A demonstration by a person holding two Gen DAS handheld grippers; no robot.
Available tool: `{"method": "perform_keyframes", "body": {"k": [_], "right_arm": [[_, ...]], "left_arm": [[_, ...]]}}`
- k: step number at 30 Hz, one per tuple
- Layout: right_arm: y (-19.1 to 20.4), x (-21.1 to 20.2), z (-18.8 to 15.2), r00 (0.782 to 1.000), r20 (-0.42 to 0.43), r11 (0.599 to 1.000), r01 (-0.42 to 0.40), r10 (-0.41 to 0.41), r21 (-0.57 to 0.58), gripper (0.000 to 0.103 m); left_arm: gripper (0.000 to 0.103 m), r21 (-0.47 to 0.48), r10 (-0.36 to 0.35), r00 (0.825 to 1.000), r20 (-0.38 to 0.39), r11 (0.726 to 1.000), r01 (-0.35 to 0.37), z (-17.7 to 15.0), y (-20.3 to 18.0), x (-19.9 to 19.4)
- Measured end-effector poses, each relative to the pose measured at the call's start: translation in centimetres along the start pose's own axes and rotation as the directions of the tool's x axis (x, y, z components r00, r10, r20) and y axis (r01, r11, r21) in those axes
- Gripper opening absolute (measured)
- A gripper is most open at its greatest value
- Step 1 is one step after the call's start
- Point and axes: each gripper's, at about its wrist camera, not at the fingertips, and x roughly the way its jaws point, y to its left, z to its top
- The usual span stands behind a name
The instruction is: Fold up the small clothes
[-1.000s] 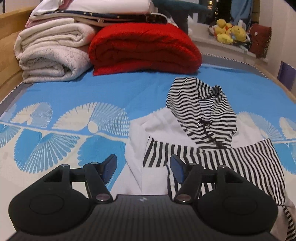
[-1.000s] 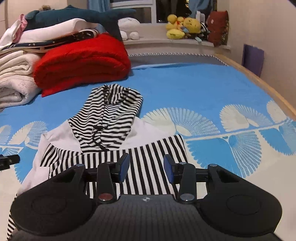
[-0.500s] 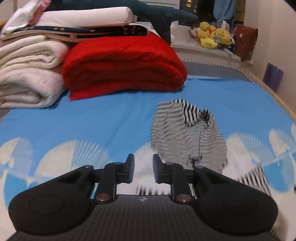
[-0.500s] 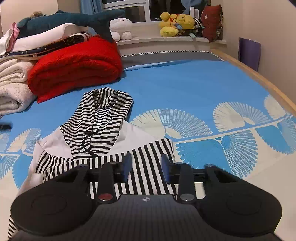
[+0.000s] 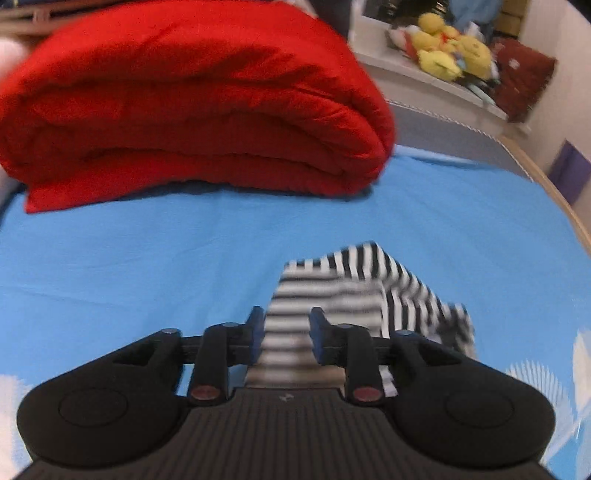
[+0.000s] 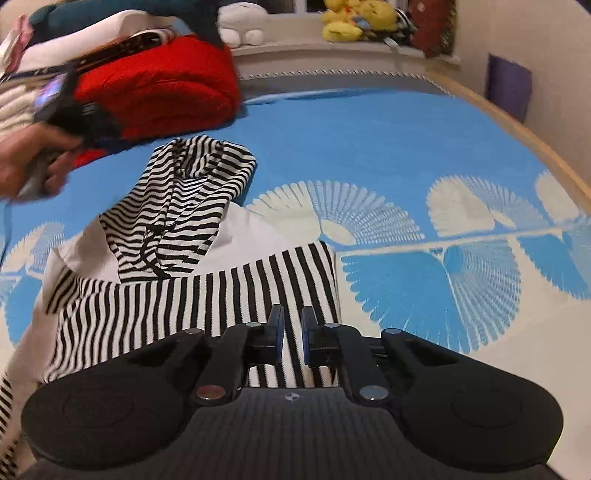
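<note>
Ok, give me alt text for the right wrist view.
The right gripper, nearly shut, hovers over a black-and-white striped hooded top spread on a blue fan-patterned bedsheet. A folded red blanket lies behind, beside the left hand.

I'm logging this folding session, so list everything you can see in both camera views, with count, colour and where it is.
Hoodie: one, white with black-and-white striped hood and sleeves, flat on the bed, near centre.
Bedsheet: one, blue with white fan pattern, covering the bed.
Red blanket: one, red, folded at the bed's far left.
Folded bedding: a stack, white and cream, left of and above the red blanket.
Shark plush: one, dark teal, atop the stack.
Yellow plush toys: a cluster, count unclear, on the window ledge.
Left gripper: black, blue pads, over the hood.
Right gripper: black, blue pads, nearly shut over the striped sleeve.
</note>
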Motion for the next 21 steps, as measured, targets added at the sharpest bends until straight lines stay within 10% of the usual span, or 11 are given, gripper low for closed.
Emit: {"method": "perform_keyframes", "body": {"k": [9, 11, 13, 21], "right_arm": [[-1.6, 0.9, -0.9, 0.999, -0.042, 0.999, 0.026, -0.028, -0.036, 0.01], [-1.9, 0.9, -0.9, 0.999, -0.042, 0.999, 0.033, -0.035, -0.03, 0.01], [-2.2, 1.1, -0.8, 0.998, -0.047, 0.999, 0.035, -0.035, -0.012, 0.01], [-2.6, 0.2, -0.1, 1.0, -0.024, 0.999, 0.006, -0.005, 0.039, 0.01]], "left_arm": [[0.052, -0.134, -0.021, 0.998, -0.052, 0.991, 0.014, 3.4, 0.6, 8.7], [0.045, -0.099, -0.044, 0.996, -0.076, 0.994, 0.036, 3.1, 0.1, 9.4], [0.004, -0.038, -0.038, 0.994, -0.099, 0.999, 0.034, 2.5, -0.7, 9.6], [0.003, 0.176, -0.127, 0.992, -0.021, 0.976, 0.128, -1.5, -3.6, -0.2]]}}
